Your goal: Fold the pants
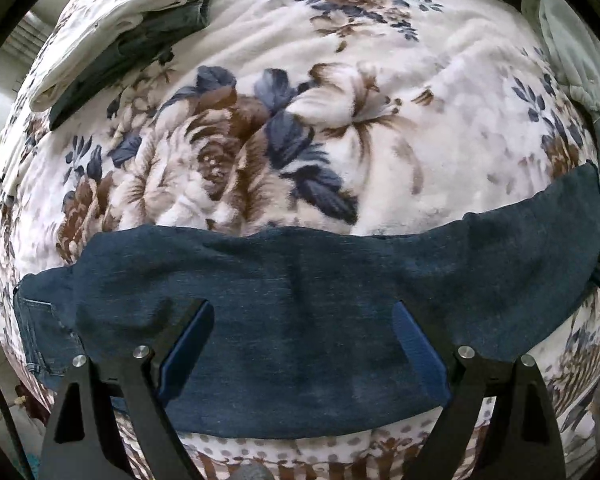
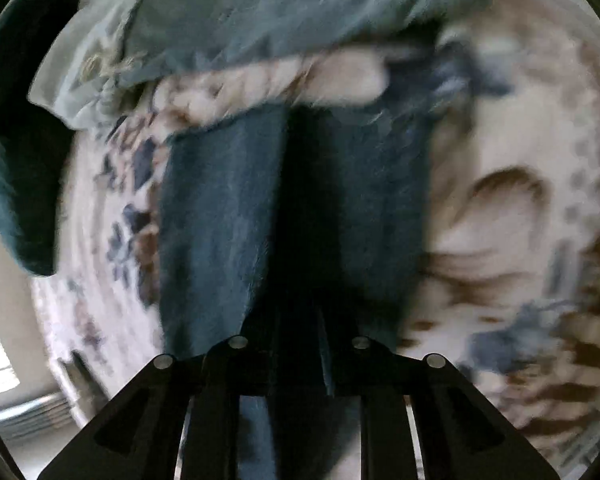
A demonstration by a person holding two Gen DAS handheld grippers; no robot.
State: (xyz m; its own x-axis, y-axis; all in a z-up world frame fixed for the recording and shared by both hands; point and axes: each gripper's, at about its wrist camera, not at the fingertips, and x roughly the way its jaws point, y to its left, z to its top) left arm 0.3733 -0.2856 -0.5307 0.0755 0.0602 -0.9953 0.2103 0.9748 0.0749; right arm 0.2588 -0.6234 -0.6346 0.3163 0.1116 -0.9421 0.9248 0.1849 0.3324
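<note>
- The dark blue pants [image 1: 300,292] lie stretched as a long band across the floral blanket [image 1: 340,80], running from about 9 o'clock to 3 o'clock in the left wrist view, with a stitched pocket end at the 8 o'clock side.
- The left gripper [image 1: 304,344] points straight down over the middle of that band; its jaws stand wide apart, the blue pads [image 1: 188,344] clear of the denim, nothing held.
- At 11 o'clock from the left gripper lies a stack of folded clothes [image 1: 120,32], cream on dark grey; at 2 o'clock a pale green garment [image 1: 560,40] rests at the blanket's edge.
- In the blurred right wrist view the pants [image 2: 220,220] run from the centre up toward 12 o'clock, a dark fold down their middle.
- The right gripper [image 2: 300,320] points steeply down with jaws nearly together; the denim runs straight into the narrow gap and appears pinched there, though blur and shadow hide the pads.
- A faded blue-grey garment [image 2: 260,12] lies beyond at 12 o'clock.
</note>
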